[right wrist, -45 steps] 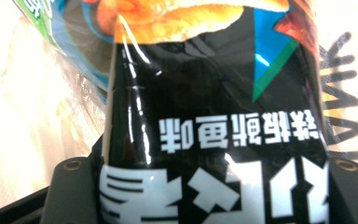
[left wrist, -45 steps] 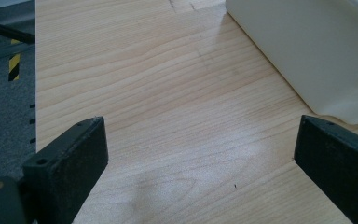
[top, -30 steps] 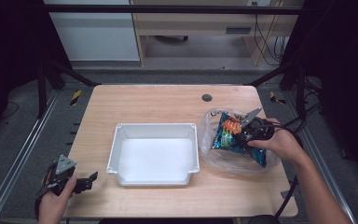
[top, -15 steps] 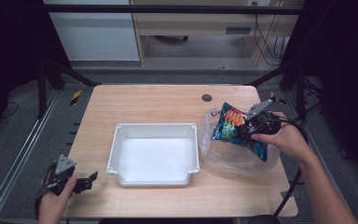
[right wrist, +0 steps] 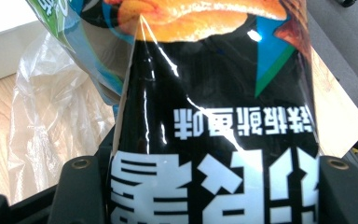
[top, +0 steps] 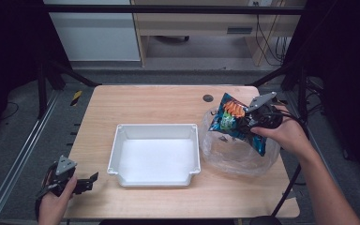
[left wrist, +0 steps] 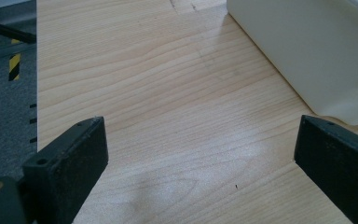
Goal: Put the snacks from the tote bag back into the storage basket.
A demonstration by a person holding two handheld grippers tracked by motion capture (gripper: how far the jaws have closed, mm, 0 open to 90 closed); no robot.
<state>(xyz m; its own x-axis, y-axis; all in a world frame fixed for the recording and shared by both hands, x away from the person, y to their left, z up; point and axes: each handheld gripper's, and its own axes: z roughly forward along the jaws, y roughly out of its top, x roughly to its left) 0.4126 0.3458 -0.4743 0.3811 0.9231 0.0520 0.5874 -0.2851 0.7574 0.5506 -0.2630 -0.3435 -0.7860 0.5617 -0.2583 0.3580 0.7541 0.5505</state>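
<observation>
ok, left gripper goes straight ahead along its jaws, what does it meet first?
Probably the white tray. The left gripper is open over bare table, and the tray's outer wall crosses ahead toward the right jaw's side. Depth is unclear; it might slide past the corner.

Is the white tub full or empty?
Empty. In the high view the white tub shows only its bare white floor; the chip bag is off to its right, held in the right gripper.

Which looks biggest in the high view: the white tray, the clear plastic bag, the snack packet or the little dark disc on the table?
1. white tray
2. clear plastic bag
3. snack packet, though it is lifted nearer the camera, which enlarges it a little
4. dark disc
</observation>
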